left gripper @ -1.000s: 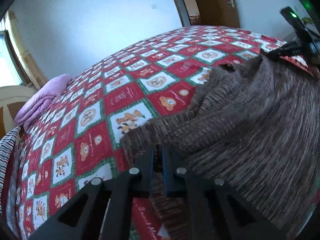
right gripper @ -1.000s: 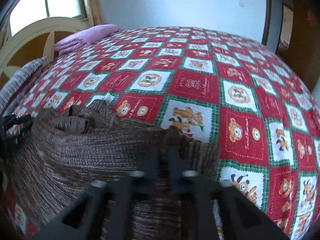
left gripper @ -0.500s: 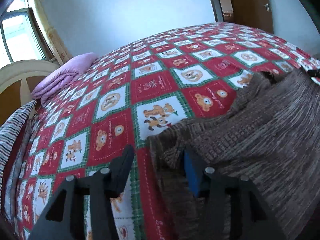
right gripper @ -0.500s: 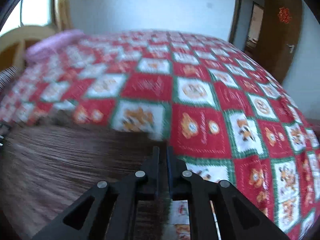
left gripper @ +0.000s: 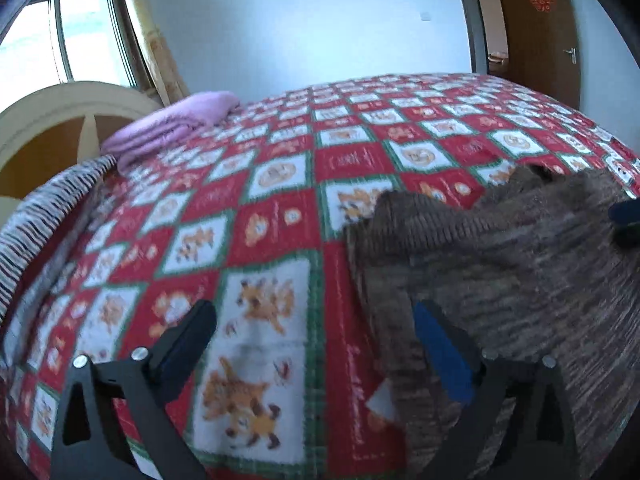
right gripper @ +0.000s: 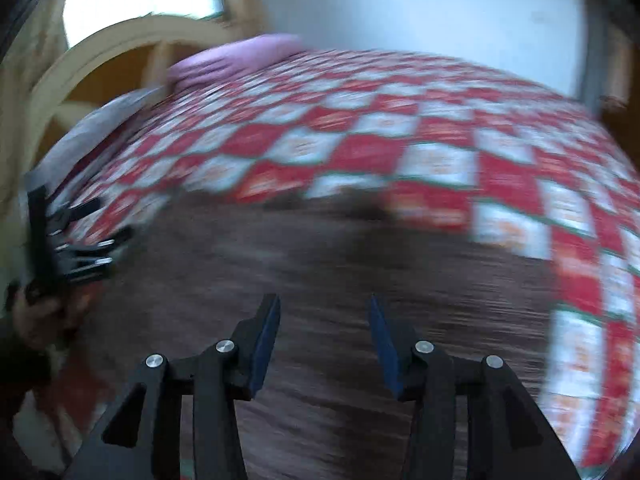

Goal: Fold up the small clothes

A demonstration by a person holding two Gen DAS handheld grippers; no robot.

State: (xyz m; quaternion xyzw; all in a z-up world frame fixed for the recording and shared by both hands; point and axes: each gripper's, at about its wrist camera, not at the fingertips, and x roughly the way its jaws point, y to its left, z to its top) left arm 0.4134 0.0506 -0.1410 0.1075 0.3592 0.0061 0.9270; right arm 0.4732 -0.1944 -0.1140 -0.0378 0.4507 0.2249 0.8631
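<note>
A brown knitted garment (left gripper: pixel 500 264) lies on the red, white and green patchwork bedspread (left gripper: pixel 280 200). My left gripper (left gripper: pixel 316 320) is open and empty; its right finger rests over the garment's left edge, its left finger over the bedspread. In the blurred right wrist view, my right gripper (right gripper: pixel 324 320) is open and empty above the garment (right gripper: pixel 320 264). The left gripper shows there at the far left (right gripper: pixel 76 240). The right gripper's tip shows at the right edge of the left wrist view (left gripper: pixel 626 216).
A folded pink blanket (left gripper: pixel 176 124) lies at the head of the bed by the cream headboard (left gripper: pixel 60 100). A striped cloth (left gripper: pixel 44 208) hangs at the bed's left side. A wooden door (left gripper: pixel 536 32) stands at the far right.
Both grippers let go of the garment and opened. The left one opened first and widened; the right one was still shut half a second ago. The garment now lies on the bed.
</note>
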